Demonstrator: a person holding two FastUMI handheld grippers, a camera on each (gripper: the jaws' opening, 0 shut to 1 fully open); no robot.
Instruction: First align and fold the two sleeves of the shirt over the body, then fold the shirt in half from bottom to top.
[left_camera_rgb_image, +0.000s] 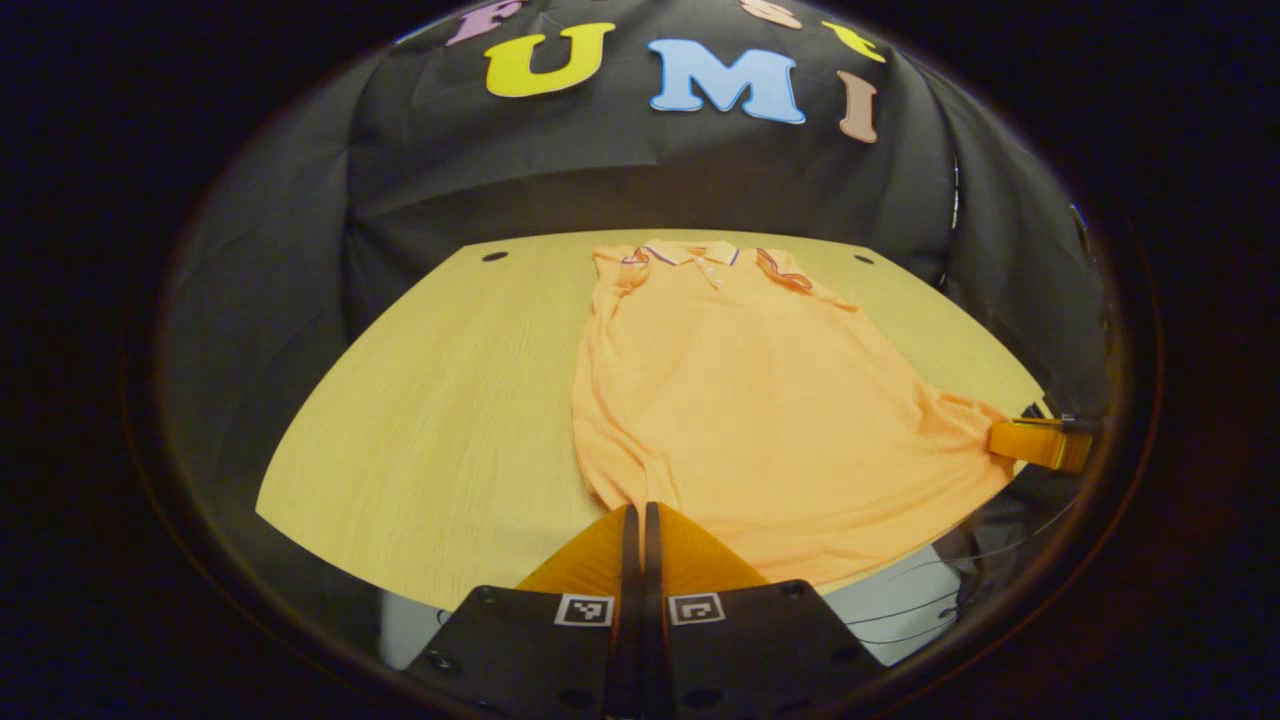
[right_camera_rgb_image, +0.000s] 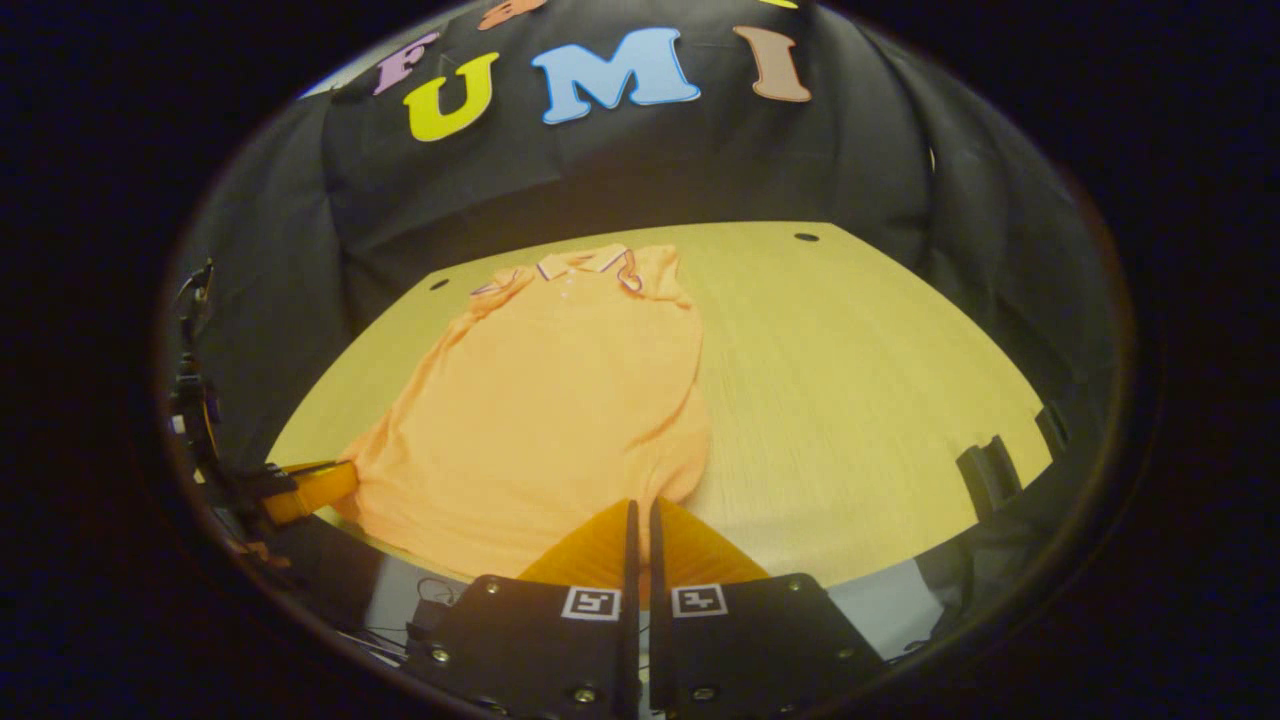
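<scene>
At about 6 o'clock in the left gripper view, the left gripper has its fingers pinched together on the shirt's bottom hem corner, a hold suited to lifting that edge. The shirt lies flat on the wooden table, collar at 12 o'clock, sleeves already folded inward. The right gripper likewise clamps the opposite hem corner, so both corners can rise together toward the collar.

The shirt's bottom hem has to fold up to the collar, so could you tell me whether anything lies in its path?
Nothing visible does. The shirt lies flat on the table, sleeves already folded in. Both the left gripper and the right gripper are shut at its bottom hem, nothing lying between hem and collar.
</scene>
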